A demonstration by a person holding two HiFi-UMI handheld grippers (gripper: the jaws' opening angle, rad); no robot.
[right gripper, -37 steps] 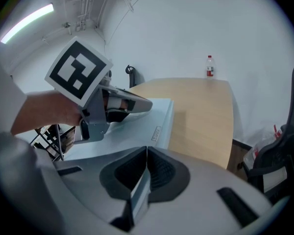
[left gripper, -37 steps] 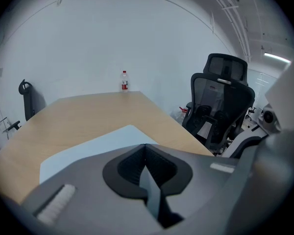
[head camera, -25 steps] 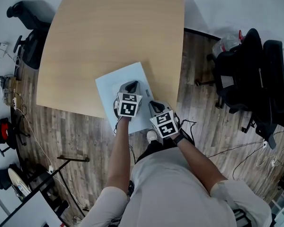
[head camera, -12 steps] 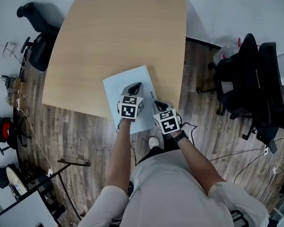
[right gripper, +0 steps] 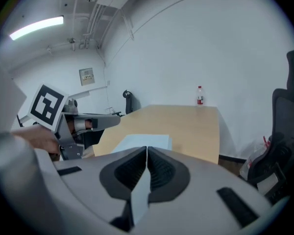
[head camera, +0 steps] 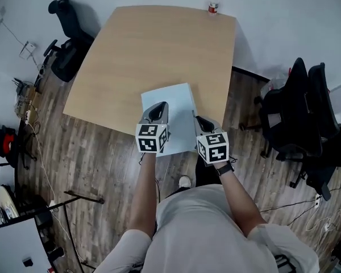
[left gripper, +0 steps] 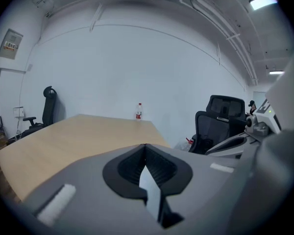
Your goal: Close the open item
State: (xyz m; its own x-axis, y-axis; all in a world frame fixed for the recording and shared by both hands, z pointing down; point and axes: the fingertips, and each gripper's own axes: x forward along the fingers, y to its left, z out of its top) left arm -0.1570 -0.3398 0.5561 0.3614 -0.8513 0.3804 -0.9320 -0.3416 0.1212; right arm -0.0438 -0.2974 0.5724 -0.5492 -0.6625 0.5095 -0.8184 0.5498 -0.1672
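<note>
We look down on the wooden table. The task's thing, a pale blue flat item, lies at its 6 o'clock edge, near enough for both tools to reach. We see no raised leaf on it, so we judge it closed, though we cannot be sure. Our left gripper hangs over its 8 o'clock part and our right gripper sits just off its 4 o'clock edge. Each has its jaws pressed together on nothing, which likely suits pushing rather than pinching. A small bottle stands at the table's 1 o'clock corner, well apart.
</note>
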